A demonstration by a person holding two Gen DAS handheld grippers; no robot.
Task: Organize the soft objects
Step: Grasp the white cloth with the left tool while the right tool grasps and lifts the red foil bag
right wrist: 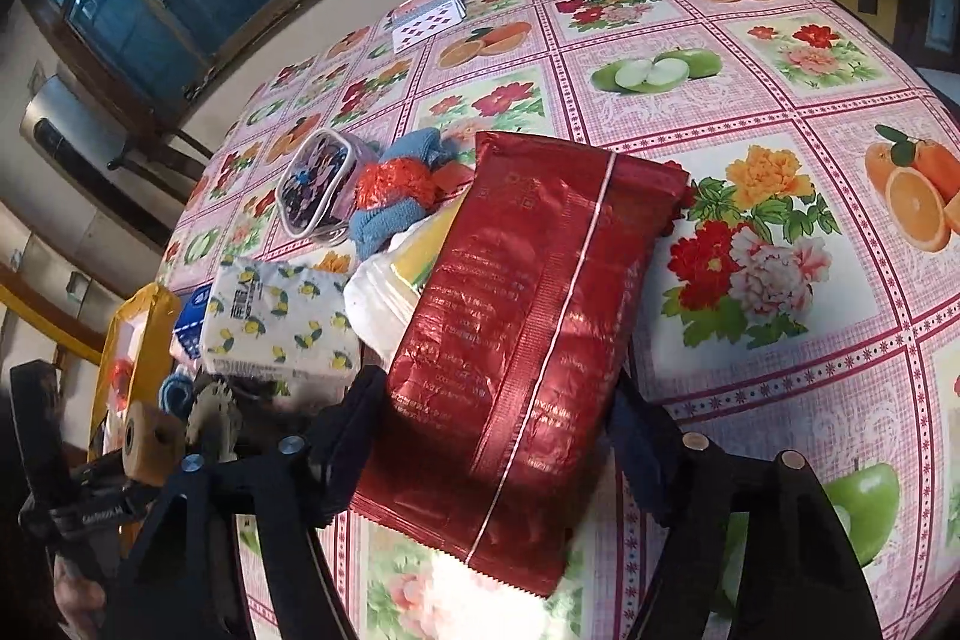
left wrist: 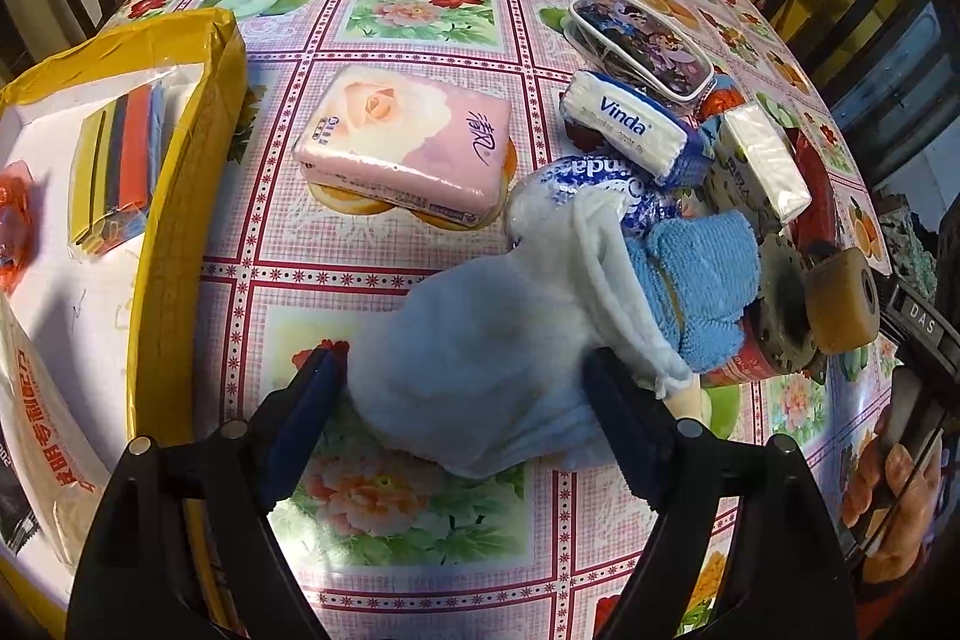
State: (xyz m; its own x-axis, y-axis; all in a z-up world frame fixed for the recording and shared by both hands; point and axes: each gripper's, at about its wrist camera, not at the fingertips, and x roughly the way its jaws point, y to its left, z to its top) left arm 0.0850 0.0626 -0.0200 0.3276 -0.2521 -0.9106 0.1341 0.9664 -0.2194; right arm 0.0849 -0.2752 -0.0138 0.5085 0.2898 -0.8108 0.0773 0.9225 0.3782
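Left wrist view is showing the pale blue cloth [left wrist: 480, 370] lying on the table [left wrist: 336, 280], just right of the yellow box [left wrist: 180, 196], with the left gripper [left wrist: 465, 388] pinching it between both fingers. Farther from the box, the right gripper [right wrist: 498, 436] is clamping a red foil packet [right wrist: 528, 328] beside the lemon-print tissue pack [right wrist: 282, 328].
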